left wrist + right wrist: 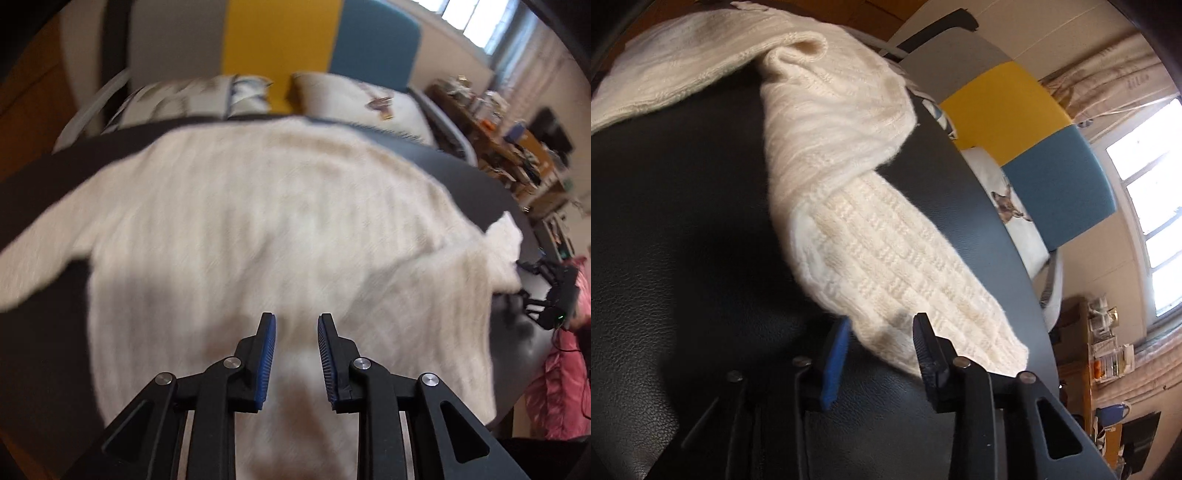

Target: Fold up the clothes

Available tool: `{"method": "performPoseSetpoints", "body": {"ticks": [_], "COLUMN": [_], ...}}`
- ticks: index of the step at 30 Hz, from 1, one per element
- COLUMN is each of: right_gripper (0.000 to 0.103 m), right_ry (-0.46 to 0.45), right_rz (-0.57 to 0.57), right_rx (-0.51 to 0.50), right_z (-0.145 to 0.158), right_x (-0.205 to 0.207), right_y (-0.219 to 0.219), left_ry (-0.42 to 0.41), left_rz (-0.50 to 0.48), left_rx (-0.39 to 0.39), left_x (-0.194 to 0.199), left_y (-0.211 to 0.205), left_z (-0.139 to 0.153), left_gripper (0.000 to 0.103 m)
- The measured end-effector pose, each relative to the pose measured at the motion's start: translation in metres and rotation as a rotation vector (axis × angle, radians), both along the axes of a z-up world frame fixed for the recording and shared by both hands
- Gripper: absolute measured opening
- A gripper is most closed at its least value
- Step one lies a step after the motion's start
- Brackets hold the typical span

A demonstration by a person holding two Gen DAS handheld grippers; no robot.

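A cream knitted sweater (273, 221) lies spread on a dark table (48, 350). My left gripper (296, 321) is open and empty, hovering over the sweater's lower body. In the right wrist view a sleeve (871, 251) of the sweater runs toward me across the dark table (683, 240). My right gripper (881, 325) is open, its fingers on either side of the sleeve's cuff end. The right gripper also shows in the left wrist view (532, 291) at the far right by the sleeve end.
A sofa with grey, yellow and blue back panels (280, 37) and patterned cushions (332, 96) stands behind the table. A cluttered wooden shelf (517, 147) and a window (1152, 206) are to the right. Pink fabric (557, 387) hangs at the table's right edge.
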State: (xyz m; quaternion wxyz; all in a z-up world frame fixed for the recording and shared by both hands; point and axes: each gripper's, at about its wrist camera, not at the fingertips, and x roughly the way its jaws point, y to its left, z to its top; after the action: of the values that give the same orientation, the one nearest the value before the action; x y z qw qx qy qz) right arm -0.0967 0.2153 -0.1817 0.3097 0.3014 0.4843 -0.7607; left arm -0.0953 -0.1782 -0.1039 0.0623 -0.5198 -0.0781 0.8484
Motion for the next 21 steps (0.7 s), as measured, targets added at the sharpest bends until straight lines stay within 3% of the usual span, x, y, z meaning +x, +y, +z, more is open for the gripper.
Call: {"method": "performPoseSetpoints", "body": {"ticks": [1, 5, 8, 11, 12, 14, 18, 21], "right_gripper": [0.005, 0.004, 0.003, 0.003, 0.003, 0.003, 0.003, 0.002], "right_ry": [-0.007, -0.063, -0.136, -0.201, -0.214, -0.246, -0.321, -0.326], "right_rz": [-0.003, -0.052, -0.104, -0.141, -0.15, -0.176, -0.227, -0.28], "right_rx": [0.022, 0.04, -0.005, -0.075, -0.092, -0.129, -0.203, -0.195], "right_z": [-0.002, 0.003, 0.021, 0.057, 0.069, 0.092, 0.13, 0.141], "right_x": [0.003, 0.001, -0.002, 0.003, 0.005, 0.009, 0.017, 0.006], "right_y": [-0.003, -0.01, -0.008, 0.004, 0.008, 0.018, 0.03, 0.037], "left_ry": [0.029, 0.071, 0.013, -0.083, -0.118, -0.112, -0.138, -0.132], "left_rz": [-0.037, -0.254, -0.356, -0.443, -0.463, -0.509, -0.558, -0.592], "left_rx": [0.003, 0.03, 0.042, -0.044, -0.047, -0.103, -0.134, -0.169], "left_x": [-0.014, -0.082, -0.129, -0.162, -0.167, -0.173, -0.182, -0.182], "left_y": [0.01, 0.084, 0.139, 0.178, 0.184, 0.195, 0.202, 0.207], "left_z": [0.006, 0.012, -0.009, -0.044, -0.054, -0.063, -0.064, -0.064], "left_gripper": [0.025, 0.025, 0.025, 0.025, 0.025, 0.025, 0.025, 0.025]}}
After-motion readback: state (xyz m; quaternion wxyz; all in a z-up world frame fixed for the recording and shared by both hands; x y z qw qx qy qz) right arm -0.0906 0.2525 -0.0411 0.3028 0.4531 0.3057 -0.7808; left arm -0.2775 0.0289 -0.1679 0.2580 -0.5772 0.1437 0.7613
